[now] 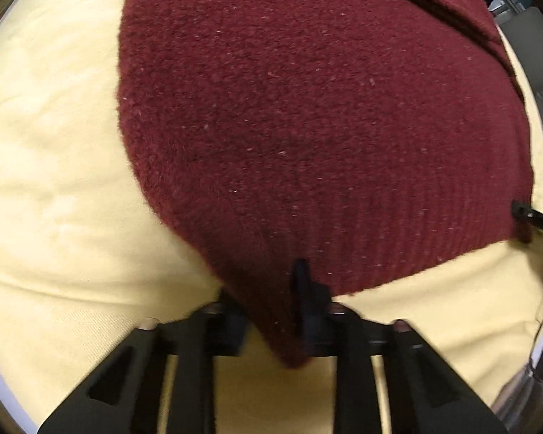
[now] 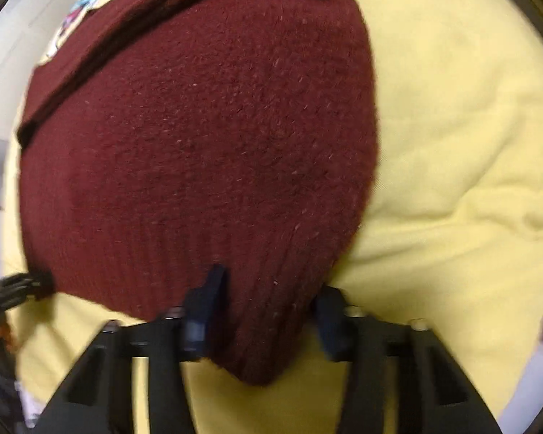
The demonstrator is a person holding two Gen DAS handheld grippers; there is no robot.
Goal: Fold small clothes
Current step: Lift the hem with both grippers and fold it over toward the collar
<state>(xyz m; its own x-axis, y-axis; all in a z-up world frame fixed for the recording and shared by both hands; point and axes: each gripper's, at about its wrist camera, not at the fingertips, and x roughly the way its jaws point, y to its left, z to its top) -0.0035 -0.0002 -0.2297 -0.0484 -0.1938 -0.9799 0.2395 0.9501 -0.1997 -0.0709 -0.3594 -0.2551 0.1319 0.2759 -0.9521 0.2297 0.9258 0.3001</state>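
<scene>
A dark red knit sweater (image 1: 289, 115) lies spread on a pale yellow cloth (image 1: 54, 181). My left gripper (image 1: 271, 307) is shut on the sweater's near left corner, at its ribbed hem. My right gripper (image 2: 268, 307) is shut on the sweater's (image 2: 199, 144) near right corner. Each gripper shows small in the other's view: the right one at the hem's far end in the left wrist view (image 1: 525, 213), the left one in the right wrist view (image 2: 21, 285). A folded band of the sweater runs across its far side (image 2: 126, 25).
The yellow cloth (image 2: 452, 144) covers the surface all around the sweater. A patterned blue and white item (image 2: 87, 0) peeks out beyond the sweater's far edge. Room furniture shows at the far right of the left wrist view (image 1: 535, 36).
</scene>
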